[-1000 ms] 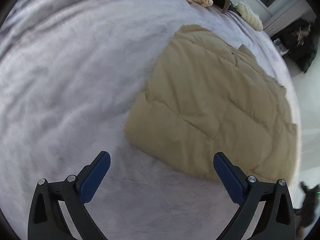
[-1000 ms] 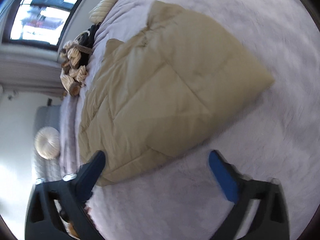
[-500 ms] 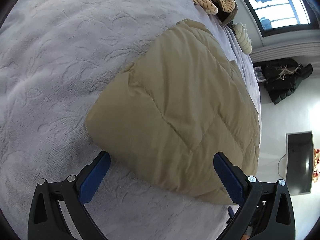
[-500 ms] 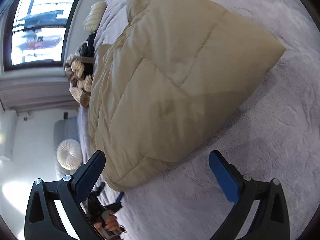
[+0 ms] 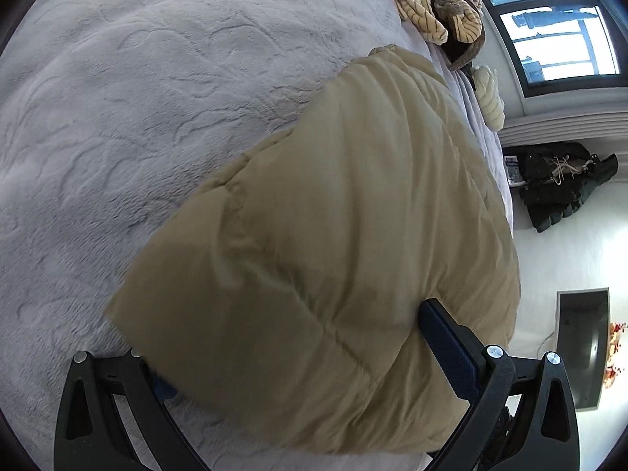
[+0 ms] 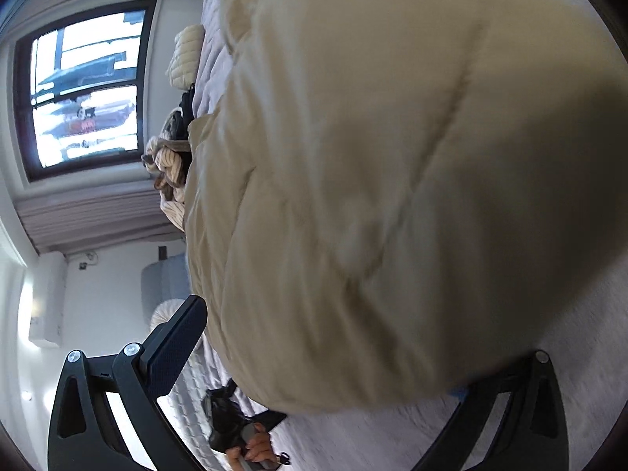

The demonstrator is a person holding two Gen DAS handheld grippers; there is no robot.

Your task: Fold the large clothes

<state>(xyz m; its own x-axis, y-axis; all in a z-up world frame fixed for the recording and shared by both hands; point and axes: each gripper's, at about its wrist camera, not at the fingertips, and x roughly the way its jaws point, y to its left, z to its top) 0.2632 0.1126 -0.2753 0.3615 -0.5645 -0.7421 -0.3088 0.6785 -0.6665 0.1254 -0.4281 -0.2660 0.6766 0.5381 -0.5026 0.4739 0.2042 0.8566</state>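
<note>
Left claw (image 5: 298,357) and right claw (image 6: 325,357), each spread wide with one finger slid under and one over the near edge of the tan quilted coat (image 5: 353,235), neither yet pinching it. The straddle likely prepares a two-corner grip for folding the coat, which lies on the grey bed (image 5: 137,98).

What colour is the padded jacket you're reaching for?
Plain beige, quilted: the padded jacket shows best in the left wrist view.

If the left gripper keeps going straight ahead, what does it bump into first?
Probably the puffy tan jacket: the left gripper is open, its fingers already straddling the near edge, so the padding sits right ahead.
</note>
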